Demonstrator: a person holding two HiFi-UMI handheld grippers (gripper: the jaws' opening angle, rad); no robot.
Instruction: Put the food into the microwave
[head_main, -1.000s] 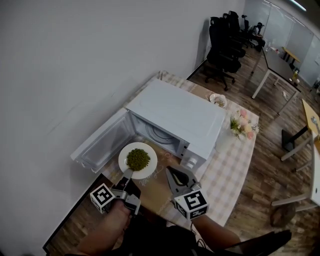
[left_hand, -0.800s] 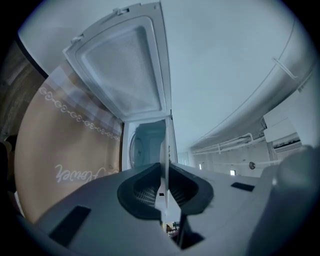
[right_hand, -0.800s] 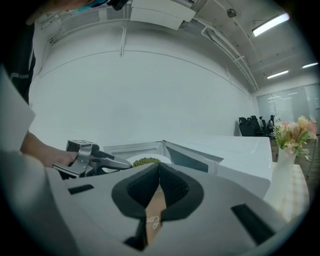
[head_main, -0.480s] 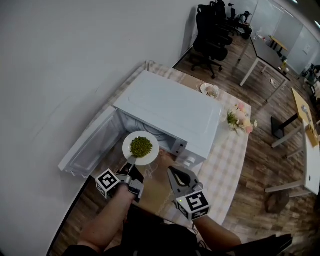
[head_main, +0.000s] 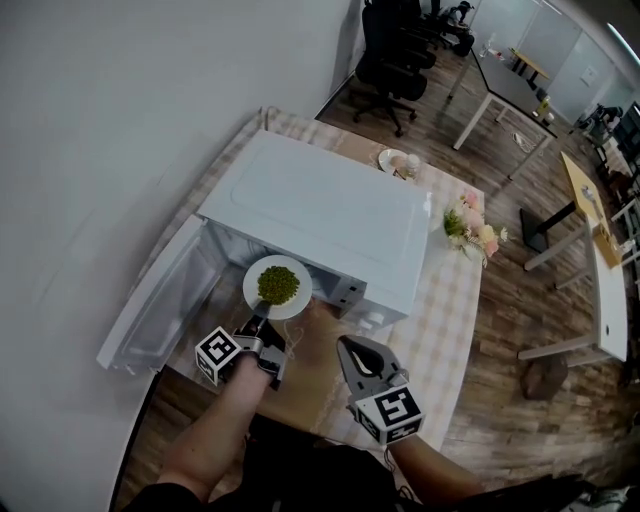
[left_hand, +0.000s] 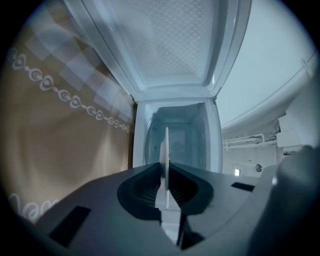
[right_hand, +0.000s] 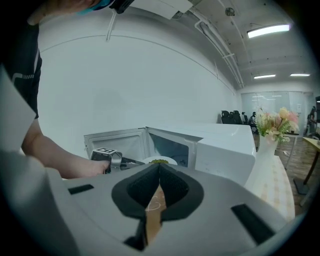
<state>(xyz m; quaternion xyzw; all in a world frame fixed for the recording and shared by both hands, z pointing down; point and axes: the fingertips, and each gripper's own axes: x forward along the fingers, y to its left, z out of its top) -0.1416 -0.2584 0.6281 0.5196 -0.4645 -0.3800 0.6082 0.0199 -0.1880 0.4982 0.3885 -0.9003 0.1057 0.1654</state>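
A white plate (head_main: 277, 287) heaped with green food (head_main: 278, 283) hangs at the mouth of the white microwave (head_main: 320, 210), whose door (head_main: 150, 305) swings open to the left. My left gripper (head_main: 258, 321) is shut on the plate's near rim. In the left gripper view the plate (left_hand: 165, 150) shows edge-on between the jaws, with the cavity (left_hand: 182, 137) straight ahead. My right gripper (head_main: 346, 346) hovers shut and empty over the table in front of the microwave's control side. From the right gripper view I see the plate (right_hand: 159, 161) and the left gripper (right_hand: 120, 161).
A checked tablecloth (head_main: 450, 320) covers the table. A vase of flowers (head_main: 468, 228) stands right of the microwave and a small dish (head_main: 392, 158) behind it. A white wall runs along the left. Office chairs (head_main: 390, 50) and desks stand farther off.
My left gripper has carried the plate forward and lower, up to the microwave opening. The right gripper has sunk a little and stays shut.
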